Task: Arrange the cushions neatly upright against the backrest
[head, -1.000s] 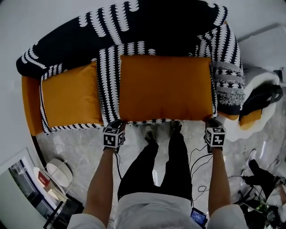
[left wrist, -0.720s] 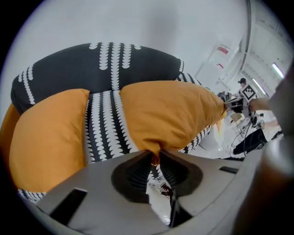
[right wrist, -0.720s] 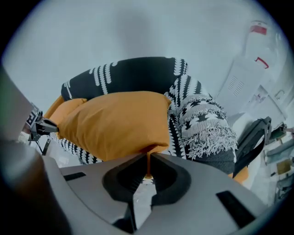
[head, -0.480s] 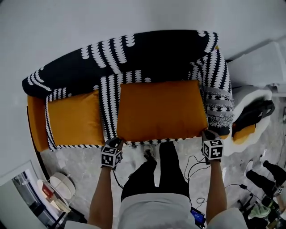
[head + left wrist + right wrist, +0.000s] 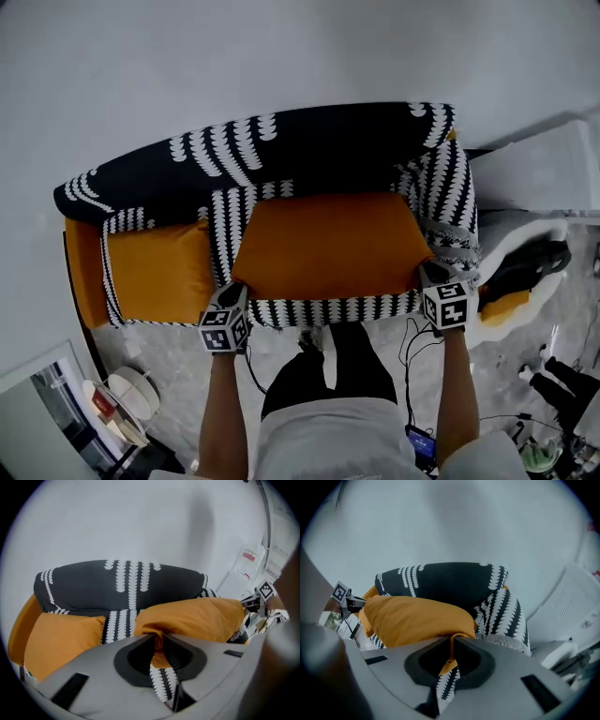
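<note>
Left claw (image 5: 236, 294) and right claw (image 5: 428, 274) each pinch a front corner of the big cushion (image 5: 328, 246), which tilts over the sofa (image 5: 281, 150) seat. The small cushion (image 5: 155, 272) lies on the sofa.

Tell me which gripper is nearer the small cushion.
Left. The left gripper grips the big cushion at the corner right beside the small cushion. The right gripper grips the opposite corner, with the big cushion between.

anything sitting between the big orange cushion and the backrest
Nothing visible. Only black-and-white patterned seat cover lies between the large orange rectangular cushion and the dark patterned backrest; the smaller orange cushion sits off to its left.
</note>
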### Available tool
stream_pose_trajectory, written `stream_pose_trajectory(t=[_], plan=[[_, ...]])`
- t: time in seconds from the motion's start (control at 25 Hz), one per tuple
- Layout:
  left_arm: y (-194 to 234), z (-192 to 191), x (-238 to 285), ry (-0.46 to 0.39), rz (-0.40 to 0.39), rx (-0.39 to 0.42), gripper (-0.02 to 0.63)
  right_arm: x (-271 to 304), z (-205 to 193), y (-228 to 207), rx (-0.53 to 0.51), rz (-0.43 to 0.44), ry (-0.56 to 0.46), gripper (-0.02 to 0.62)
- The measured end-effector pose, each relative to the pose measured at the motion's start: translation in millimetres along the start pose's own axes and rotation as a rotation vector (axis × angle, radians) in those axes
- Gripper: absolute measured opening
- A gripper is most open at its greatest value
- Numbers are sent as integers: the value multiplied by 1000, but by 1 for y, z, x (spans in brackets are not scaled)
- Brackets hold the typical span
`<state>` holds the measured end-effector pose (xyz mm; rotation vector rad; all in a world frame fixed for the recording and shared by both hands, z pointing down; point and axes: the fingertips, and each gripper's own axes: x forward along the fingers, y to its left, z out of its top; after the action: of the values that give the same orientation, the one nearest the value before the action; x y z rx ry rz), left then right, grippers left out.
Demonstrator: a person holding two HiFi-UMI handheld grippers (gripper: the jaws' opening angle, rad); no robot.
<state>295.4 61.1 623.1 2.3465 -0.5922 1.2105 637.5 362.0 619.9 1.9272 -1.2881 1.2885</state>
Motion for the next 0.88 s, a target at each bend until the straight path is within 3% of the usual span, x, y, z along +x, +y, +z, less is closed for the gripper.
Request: stream_pose_trajectory(t=[0.4, 0.56, 0.88], plan=[[8, 106, 28, -207, 93, -121, 86, 31, 93, -42, 1, 41, -78, 31], [10, 143, 47, -290, 85, -138, 87, 48, 121, -59, -14, 39, -114, 31], [27, 193, 85, -359, 105, -154, 87, 81, 171, -75, -22, 36, -128, 29]])
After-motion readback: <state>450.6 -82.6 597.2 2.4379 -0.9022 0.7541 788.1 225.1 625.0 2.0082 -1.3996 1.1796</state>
